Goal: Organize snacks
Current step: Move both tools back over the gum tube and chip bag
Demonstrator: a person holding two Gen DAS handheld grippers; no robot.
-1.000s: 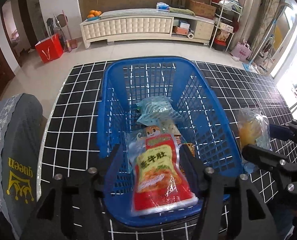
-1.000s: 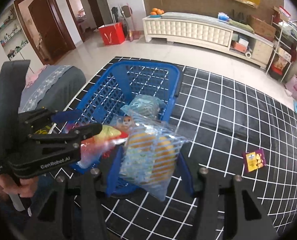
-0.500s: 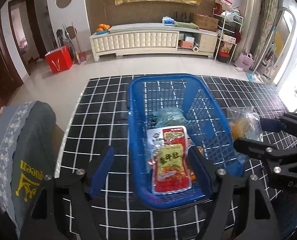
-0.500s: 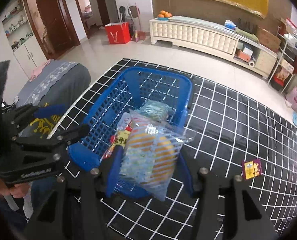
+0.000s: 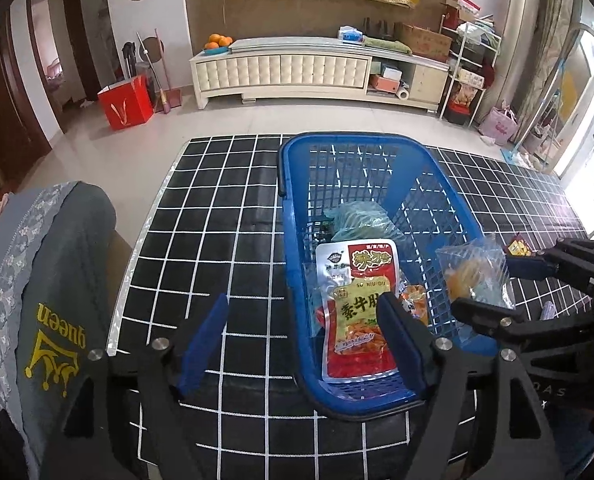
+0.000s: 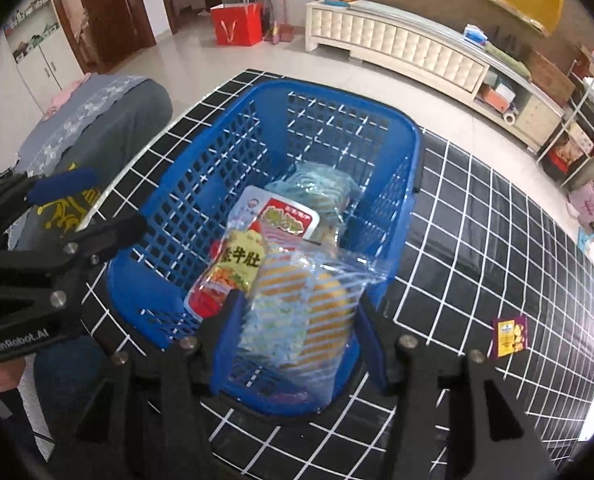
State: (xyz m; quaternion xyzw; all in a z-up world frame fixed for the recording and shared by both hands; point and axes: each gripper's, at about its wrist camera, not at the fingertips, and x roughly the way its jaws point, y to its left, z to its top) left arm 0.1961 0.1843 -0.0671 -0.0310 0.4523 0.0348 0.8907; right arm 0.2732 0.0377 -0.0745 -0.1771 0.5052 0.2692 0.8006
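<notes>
My right tool (image 6: pixel 299 320) is clamped on a clear bag of orange snacks (image 6: pixel 297 304), low centre of frame over the blue basket (image 6: pixel 201 168). My left tool (image 5: pixel 303 340) is spread wide with nothing in it. The red pouch (image 5: pixel 357 300) lies inside the basket.

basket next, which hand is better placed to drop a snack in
Right. The right gripper holds the clear striped snack bag over the blue basket rim. The left gripper is open and empty.
</notes>
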